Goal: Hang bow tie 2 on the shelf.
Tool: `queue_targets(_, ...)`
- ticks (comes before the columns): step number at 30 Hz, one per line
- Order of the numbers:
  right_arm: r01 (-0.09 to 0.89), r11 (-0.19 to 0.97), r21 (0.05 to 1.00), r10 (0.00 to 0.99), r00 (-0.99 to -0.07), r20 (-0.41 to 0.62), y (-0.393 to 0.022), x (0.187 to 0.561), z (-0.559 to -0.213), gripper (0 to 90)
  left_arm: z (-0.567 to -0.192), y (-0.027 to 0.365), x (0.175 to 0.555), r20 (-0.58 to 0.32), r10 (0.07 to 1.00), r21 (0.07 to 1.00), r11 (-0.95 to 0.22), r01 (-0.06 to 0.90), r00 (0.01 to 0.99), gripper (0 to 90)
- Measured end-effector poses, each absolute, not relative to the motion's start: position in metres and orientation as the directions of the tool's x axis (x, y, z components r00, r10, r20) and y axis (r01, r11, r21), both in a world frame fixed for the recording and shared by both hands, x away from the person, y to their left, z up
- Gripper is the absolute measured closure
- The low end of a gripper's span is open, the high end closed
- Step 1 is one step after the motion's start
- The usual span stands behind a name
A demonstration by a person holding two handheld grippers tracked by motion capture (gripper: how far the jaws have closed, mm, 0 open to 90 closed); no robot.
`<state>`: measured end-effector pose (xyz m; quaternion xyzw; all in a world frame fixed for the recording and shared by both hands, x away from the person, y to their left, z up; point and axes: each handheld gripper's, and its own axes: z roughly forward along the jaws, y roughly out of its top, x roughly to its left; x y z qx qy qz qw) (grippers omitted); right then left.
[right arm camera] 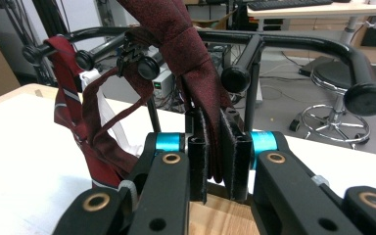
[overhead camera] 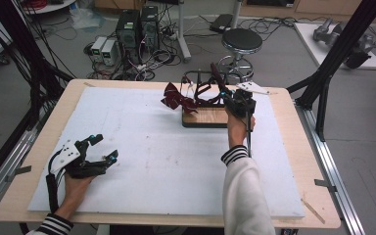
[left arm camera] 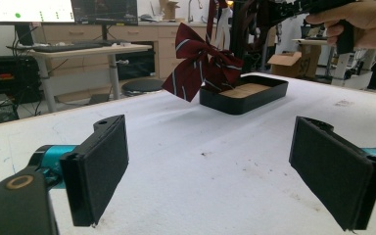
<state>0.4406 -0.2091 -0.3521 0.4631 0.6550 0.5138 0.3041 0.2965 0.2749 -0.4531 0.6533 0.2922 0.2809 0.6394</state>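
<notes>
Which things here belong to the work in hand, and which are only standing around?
In the work: right gripper, shut on the dark red tie; black rack the tie hangs on; its wooden base tray.

Standing around: striped bow tie; left gripper, open over the white mat; stool; computers on the floor.

No writing seems legible on anything here.
</notes>
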Motion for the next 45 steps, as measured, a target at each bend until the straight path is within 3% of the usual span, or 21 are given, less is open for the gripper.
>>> queue_targets(19, 0.306, 0.028, 0.952, 0.925, -0.37, 0.091, -0.207, 0.45, -0.363, 82.9, -0.453, 0.275, 0.297, -0.007, 0.741, 1.0, -0.011, 0.023, 0.671, 15.1)
queue_targets(32, 0.315, 0.078, 0.946, 0.922, -0.383, 0.052, -0.209, 0.452, -0.364, 78.6, -0.453, 0.275, 0.297, -0.007, 0.741, 1.0, -0.011, 0.023, 0.671, 15.2)
queue_targets(38, 0.322, 0.13, 0.938, 0.918, -0.397, 0.009, -0.207, 0.451, -0.363, 63.1, -0.453, 0.275, 0.296, -0.003, 0.741, 1.0, -0.015, 0.021, 0.672, 15.1)
queue_targets(40, 0.324, 0.139, 0.936, 0.914, -0.407, 0.005, -0.207, 0.45, -0.362, 61.8, -0.453, 0.275, 0.296, -0.001, 0.741, 1.0, -0.018, 0.021, 0.671, 15.2)
queue_targets(45, 0.317, 0.145, 0.937, 0.908, -0.419, 0.002, -0.204, 0.446, -0.359, 40.7, -0.453, 0.274, 0.296, -0.001, 0.744, 1.0, -0.018, 0.021, 0.668, 15.1)
